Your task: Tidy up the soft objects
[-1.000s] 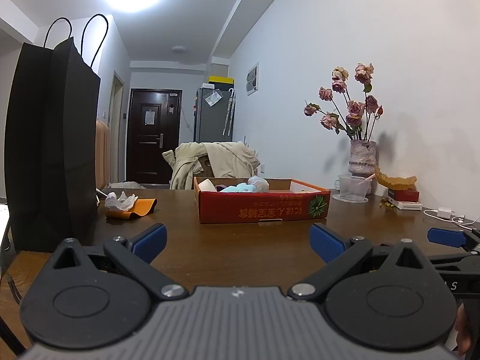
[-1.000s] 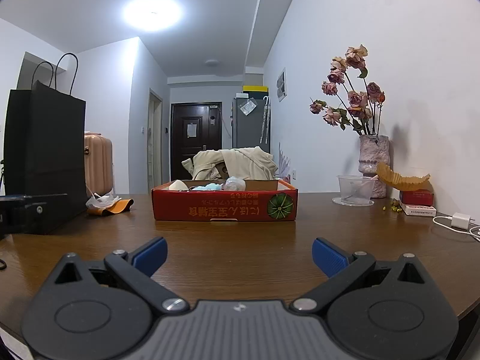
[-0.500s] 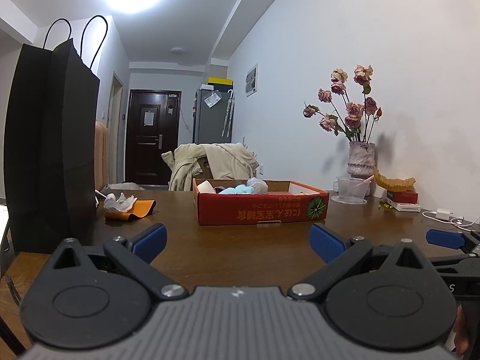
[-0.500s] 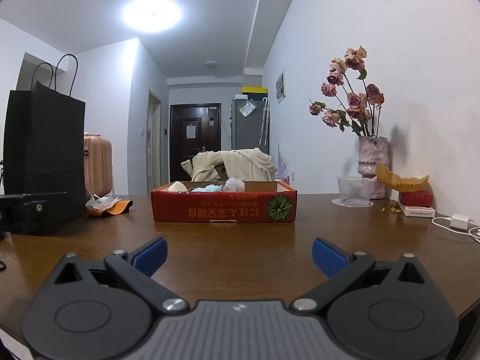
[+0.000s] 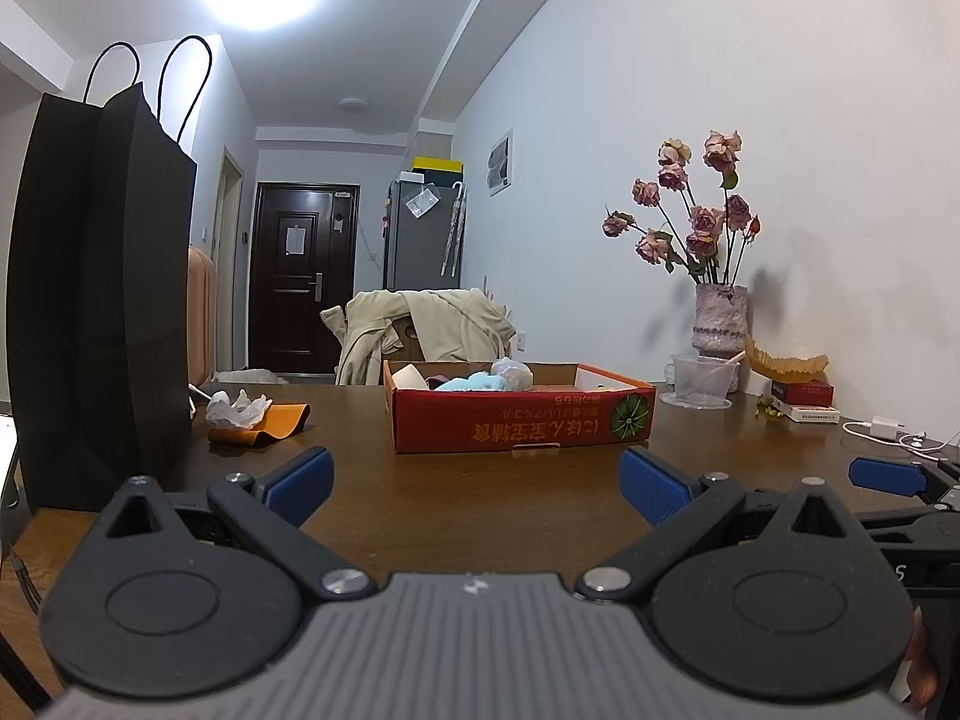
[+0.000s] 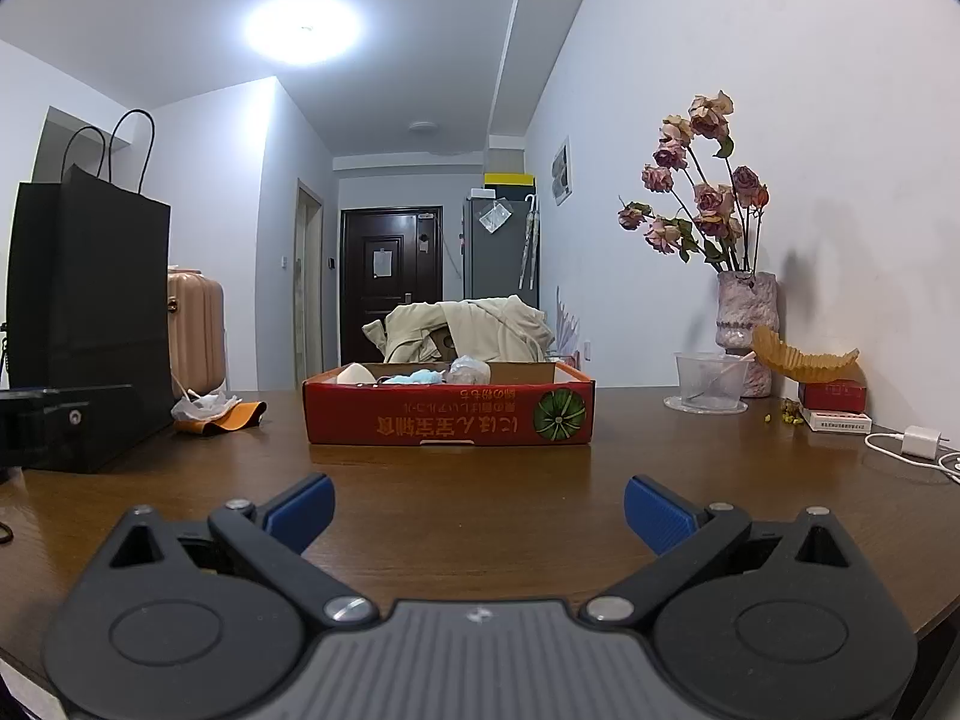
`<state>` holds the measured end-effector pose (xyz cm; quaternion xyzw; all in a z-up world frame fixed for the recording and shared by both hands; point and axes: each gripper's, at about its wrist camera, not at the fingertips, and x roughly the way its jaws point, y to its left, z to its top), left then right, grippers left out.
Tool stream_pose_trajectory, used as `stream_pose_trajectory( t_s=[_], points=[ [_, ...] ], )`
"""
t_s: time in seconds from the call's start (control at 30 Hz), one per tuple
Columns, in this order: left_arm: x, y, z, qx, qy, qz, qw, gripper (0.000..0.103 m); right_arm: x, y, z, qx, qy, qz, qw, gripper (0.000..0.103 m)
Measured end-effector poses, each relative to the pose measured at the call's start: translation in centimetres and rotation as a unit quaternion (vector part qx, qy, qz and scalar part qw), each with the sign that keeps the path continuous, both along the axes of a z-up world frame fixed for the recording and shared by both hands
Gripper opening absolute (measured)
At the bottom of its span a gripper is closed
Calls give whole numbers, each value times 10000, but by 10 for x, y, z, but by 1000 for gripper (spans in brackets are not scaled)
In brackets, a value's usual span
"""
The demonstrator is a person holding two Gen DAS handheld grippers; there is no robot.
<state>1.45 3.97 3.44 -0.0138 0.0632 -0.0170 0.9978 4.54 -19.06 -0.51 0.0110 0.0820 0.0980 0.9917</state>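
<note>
Since a second ago both views have barely shifted. The left gripper (image 5: pixel 474 480) and right gripper (image 6: pixel 479 507) hover level above the counter (image 6: pixel 480 468), jaws spread wide, empty. The red box (image 6: pixel 449 414) of soft things (image 6: pixel 414 378) sits ahead of both jaws.

Readable text is scarce. Red cardboard box (image 6: pixel 449 414): yellow Chinese-style characters along the front wall, printed upside down, too distorted to read; a green melon graphic sits at their right end. Black gripper part at the right edge of the left wrist view: single white letter "S" (image 5: pixel 899 572). Paper on the dark door (image 6: pixel 381 262): illegible.
</note>
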Motion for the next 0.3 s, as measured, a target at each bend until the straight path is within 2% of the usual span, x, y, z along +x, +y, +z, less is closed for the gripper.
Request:
stream_pose_trajectory(
  t_s=[0.3],
  points=[
    [-1, 2, 1, -74, -39, -8, 10000, 103, 0, 0, 1, -2, -13, -6, 10000, 103]
  ],
)
